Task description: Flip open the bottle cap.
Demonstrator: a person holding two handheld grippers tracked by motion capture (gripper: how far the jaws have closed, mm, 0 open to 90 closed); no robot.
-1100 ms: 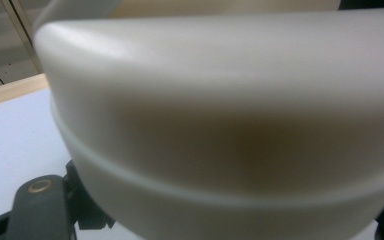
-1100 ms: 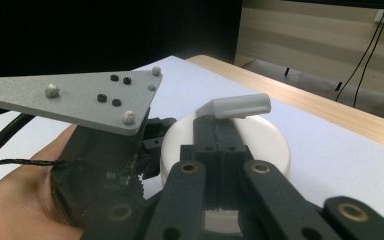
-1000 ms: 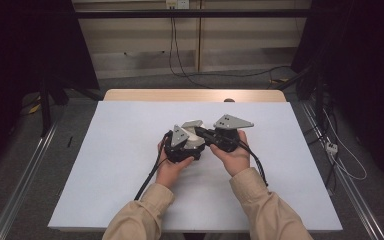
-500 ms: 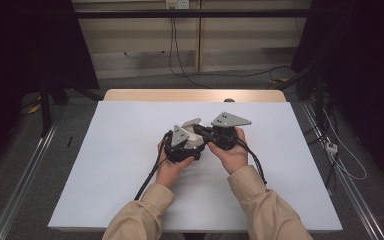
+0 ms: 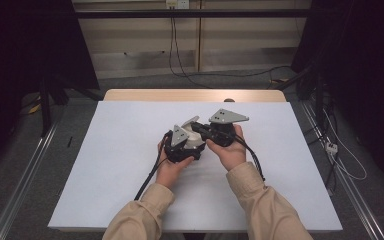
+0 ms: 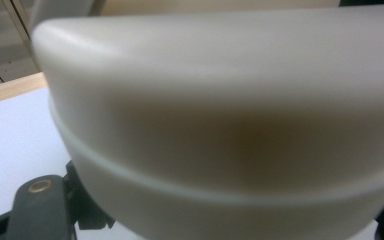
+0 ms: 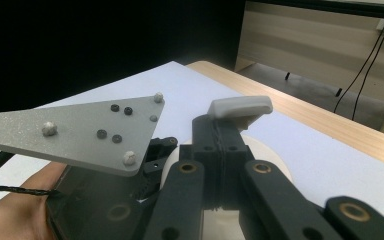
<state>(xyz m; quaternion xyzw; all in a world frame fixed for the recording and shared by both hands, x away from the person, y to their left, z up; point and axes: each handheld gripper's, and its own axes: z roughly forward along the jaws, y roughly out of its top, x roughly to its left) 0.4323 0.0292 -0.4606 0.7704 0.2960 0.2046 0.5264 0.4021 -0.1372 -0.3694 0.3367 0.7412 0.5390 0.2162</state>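
Both grippers meet at the middle of the white table (image 5: 105, 165), one in each hand. My left gripper (image 5: 194, 146) has a cream round object (image 5: 197, 142) close against its camera. In the left gripper view that object (image 6: 220, 125) spans the frame, with a faint seam around it. One black jaw link (image 6: 39, 210) shows at the bottom left. The pads are hidden, and the jaws seem shut on it. My right gripper (image 7: 224, 131) points over the cream object (image 7: 267, 155), its two black fingers pressed together under a white tip. Beside it is the left gripper's grey plate (image 7: 80, 127).
The table's wooden far edge (image 5: 195, 95) lies beyond the white sheet. Black cables (image 5: 150, 175) trail from the grippers toward the near edge. Metal rails run along the floor on both sides, and wall cables hang behind the table.
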